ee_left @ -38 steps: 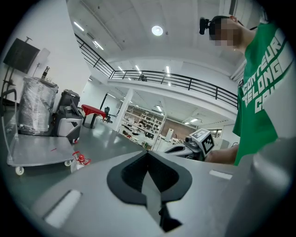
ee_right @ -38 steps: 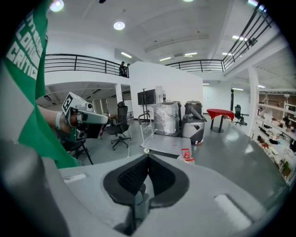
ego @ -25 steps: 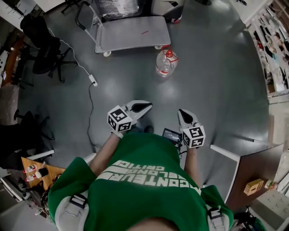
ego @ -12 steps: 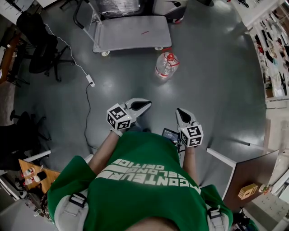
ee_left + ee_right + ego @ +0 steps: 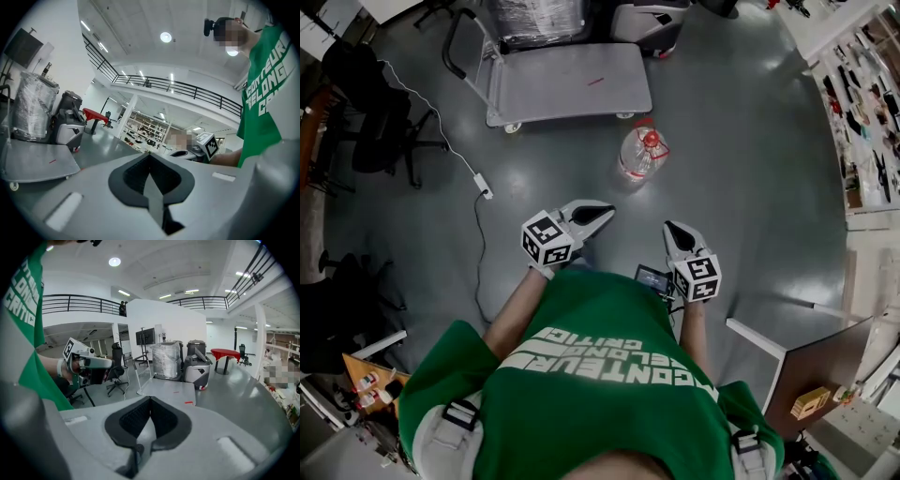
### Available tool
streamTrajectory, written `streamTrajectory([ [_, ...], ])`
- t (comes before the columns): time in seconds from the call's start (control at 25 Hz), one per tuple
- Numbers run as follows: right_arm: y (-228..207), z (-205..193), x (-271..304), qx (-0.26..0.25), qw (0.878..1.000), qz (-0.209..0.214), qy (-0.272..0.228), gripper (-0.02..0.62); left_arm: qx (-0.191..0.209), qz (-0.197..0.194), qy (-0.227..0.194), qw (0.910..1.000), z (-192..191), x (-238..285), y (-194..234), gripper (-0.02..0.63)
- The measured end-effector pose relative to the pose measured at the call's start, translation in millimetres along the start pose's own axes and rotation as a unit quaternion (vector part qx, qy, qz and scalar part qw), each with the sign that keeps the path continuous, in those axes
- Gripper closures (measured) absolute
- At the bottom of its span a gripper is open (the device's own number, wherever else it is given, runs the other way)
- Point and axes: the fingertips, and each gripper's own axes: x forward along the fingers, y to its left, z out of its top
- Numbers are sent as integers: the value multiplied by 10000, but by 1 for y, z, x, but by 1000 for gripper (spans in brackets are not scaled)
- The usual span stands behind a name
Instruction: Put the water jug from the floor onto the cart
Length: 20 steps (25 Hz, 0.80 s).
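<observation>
green shirt (image 5: 609, 375) | white print, upside down in head view | reads "conteur belong critic"

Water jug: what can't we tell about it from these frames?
- Fill level: the water jug is small and seen from above in the head view, and its clear wall shows glare.
- Handle: the red part at its cap is too small to read.
- Left gripper view: the cart is in frame, the jug is not.
- Right gripper view: the right gripper body hides the floor in front of the cart.
</observation>
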Motion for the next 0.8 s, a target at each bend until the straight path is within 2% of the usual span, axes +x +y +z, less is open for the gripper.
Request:
streamTrajectory([
  [0.4,-6,44,75,-43,10000,71,43,601,-95,5,-27,10000,30,-5,79,595],
  [0.6,-10,61,96,408,9990,77,-136,601,-125,-14,-49,9999,41,-10,105,595],
  [0.8,-25,63,106,465,9989,88,2,601,-247,64,-52,9997,45,-6,124,595],
])
